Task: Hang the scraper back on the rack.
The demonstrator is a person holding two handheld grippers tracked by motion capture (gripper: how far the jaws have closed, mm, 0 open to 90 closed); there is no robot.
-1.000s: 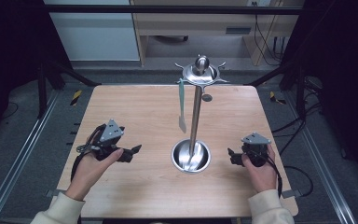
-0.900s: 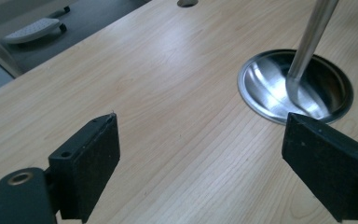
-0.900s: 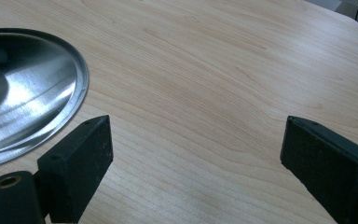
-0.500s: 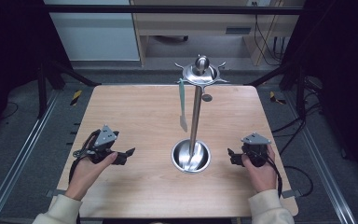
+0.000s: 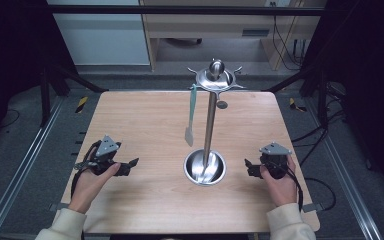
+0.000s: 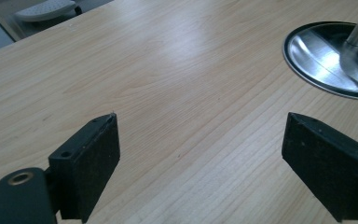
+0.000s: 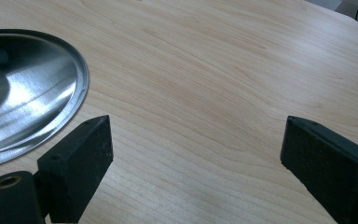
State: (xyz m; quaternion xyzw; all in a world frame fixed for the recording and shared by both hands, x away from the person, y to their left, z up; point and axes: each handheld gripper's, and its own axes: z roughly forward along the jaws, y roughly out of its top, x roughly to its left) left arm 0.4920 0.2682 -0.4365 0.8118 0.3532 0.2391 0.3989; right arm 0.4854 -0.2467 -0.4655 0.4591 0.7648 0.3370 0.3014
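The metal stand (image 5: 209, 125) serves as the landmark: a round dished base on the counter (image 5: 145, 125), an upright pole, and a star-shaped hook ring at the top.

Nearest the person, the left gripper (image 5: 125, 167) rests on the counter well to the left of the stand's base, jaws spread wide and holding nothing. In the left gripper view only bare wood lies between the jaws, with the base's rim (image 6: 328, 58) ahead and off to one side. The right gripper (image 5: 249, 169) sits on the other side of the base, somewhat closer to it, jaws likewise wide apart and empty; in the right gripper view the base (image 7: 25, 93) shows just beyond one jaw. Both point inward toward the stand.

Farther back and higher, a pale green utensil (image 5: 191, 112) hangs from a hook on the left side of the ring, just beside the pole. Its long axis runs vertical, handle up at the hook and flat blade down, ending well above the base.

Since the utensil hangs on the pole's left, the left gripper probably has the clearer approach: up and inward, jaws closing across the thin handle.
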